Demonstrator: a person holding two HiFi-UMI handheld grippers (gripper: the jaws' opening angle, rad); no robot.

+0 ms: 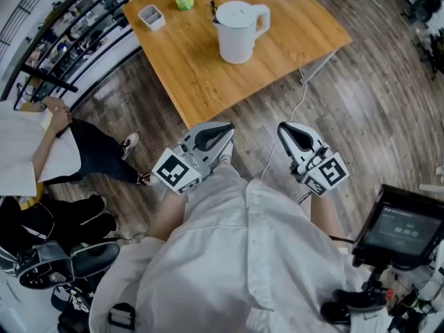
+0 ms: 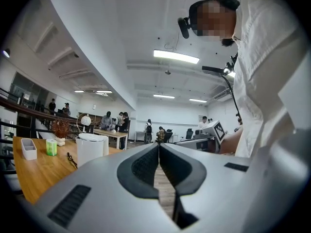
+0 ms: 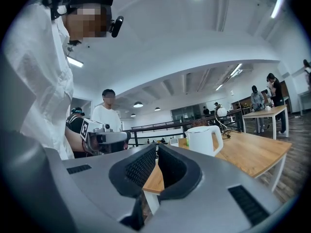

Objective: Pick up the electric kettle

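**Surface and material register: table, kettle, hand tools**

- Table: wood top, honey-toned, visible grain, satin finish. The leg under its right corner is pale painted metal.
- Electric kettle, towards the table's far edge: white plastic, smooth, faint sheen.
- Small tray, near the table's left corner: pale plastic, smooth.
- Floor: grey-brown wood-look planks, streaked grain, matt.
- Left gripper and right gripper: grey plastic shells, smooth and matt.
- Pads: black, finely ribbed, rubber-like.
- Marker cube: matt white faces with black print.
- Shirt: white woven cloth, creased.
- Railing: black metal, slight gloss.
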